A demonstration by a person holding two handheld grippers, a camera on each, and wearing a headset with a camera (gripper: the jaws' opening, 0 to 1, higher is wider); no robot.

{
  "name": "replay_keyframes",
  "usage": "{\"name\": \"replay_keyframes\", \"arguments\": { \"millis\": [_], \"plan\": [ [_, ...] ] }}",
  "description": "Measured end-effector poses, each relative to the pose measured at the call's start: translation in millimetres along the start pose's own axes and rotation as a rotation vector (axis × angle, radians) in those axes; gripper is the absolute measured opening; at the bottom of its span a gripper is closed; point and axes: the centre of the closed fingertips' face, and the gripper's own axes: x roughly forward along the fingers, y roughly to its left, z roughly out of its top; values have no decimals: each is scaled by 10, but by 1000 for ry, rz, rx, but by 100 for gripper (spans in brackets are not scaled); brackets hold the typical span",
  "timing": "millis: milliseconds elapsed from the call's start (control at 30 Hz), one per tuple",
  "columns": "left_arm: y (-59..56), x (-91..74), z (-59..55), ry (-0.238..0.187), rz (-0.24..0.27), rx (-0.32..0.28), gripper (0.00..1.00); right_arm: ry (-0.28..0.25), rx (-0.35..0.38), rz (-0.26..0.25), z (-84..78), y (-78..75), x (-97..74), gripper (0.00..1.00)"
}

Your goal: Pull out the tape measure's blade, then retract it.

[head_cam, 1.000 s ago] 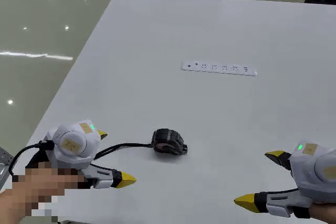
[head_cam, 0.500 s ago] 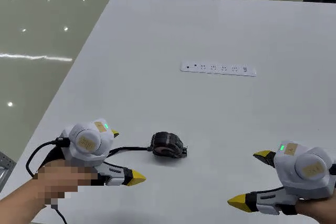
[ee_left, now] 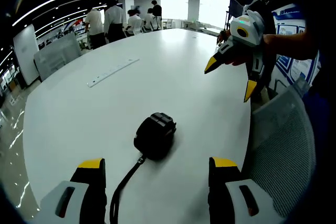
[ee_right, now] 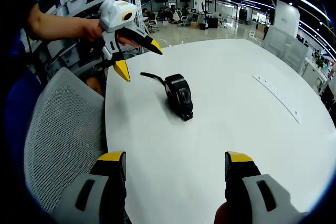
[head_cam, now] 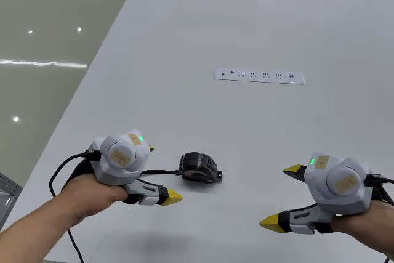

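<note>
Low in the head view, my left gripper (head_cam: 161,173) and right gripper (head_cam: 280,195), both spread wide, flank the tape measure (head_cam: 199,167), probably to hold its case and pull.

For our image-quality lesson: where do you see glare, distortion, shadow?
Head view: light streaks glare on the glossy floor; left gripper view: soft shadow under the tape measure; right gripper view: fisheye bends the table edge.
</note>
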Motion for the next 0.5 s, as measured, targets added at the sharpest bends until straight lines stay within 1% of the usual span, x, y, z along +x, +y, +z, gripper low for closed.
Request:
{"name": "replay_keyframes", "arguments": {
  "millis": [100, 267, 333, 367, 500],
  "plan": [
    [2, 60, 2, 10, -4, 14, 76, -6, -8, 18, 24, -9, 57, 74],
    [0, 162, -22, 26, -20, 30, 75, -6, -53, 58, 55, -4, 169, 73],
    [4, 190, -22, 26, -25, 33, 75, 0, -71, 60, 50, -17, 207, 71],
    [10, 203, -20, 27, -26, 45, 74, -3, -76, 62, 56, -30, 230, 70],
    [4, 242, 23, 10, -38, 68, 72, -13, -96, 75, 86, -54, 320, 65]
  ]
}}
